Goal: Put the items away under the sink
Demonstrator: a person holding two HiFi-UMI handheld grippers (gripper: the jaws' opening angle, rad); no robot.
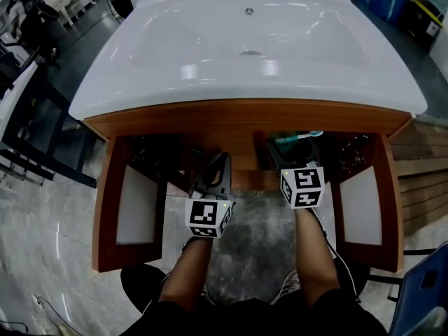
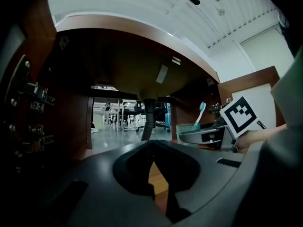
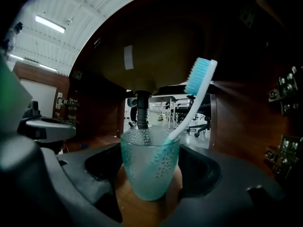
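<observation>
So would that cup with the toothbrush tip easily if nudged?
Probably easily: the cup narrows toward its base, and the toothbrush leans out high above its rim. The dimpled wall likely makes it less slippery for the right gripper.

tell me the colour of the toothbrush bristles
Teal; the toothbrush stands in the cup, clearest in the right gripper view.
</observation>
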